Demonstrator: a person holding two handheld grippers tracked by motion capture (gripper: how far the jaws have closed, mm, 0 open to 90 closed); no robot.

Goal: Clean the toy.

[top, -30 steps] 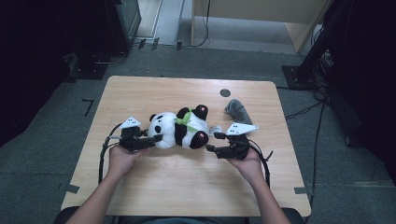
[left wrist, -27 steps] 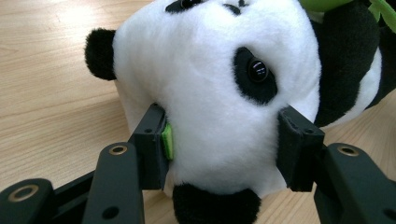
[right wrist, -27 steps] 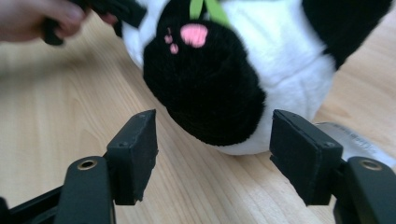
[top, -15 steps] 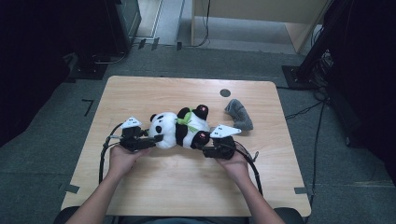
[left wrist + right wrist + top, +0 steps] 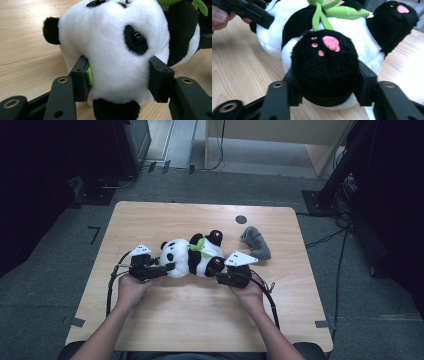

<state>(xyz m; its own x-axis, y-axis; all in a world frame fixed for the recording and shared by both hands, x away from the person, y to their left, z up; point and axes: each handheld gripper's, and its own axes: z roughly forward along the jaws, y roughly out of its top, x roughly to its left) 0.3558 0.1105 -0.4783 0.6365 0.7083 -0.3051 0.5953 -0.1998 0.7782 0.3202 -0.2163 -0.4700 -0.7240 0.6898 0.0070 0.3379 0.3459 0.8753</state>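
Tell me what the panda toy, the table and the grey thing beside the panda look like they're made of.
Panda toy: soft plush, judging by the fuzzy white and black pile; its pink paw pads look embroidered, and the green leaf looks like felt. Table: wood or wood-look laminate, pale with visible grain and a smooth, slightly glossy top. Grey thing: probably soft fabric, slumped and creased; too small to tell more.

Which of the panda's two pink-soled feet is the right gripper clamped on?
The right gripper clamps the nearer foot; the other foot sticks up free beyond the body.
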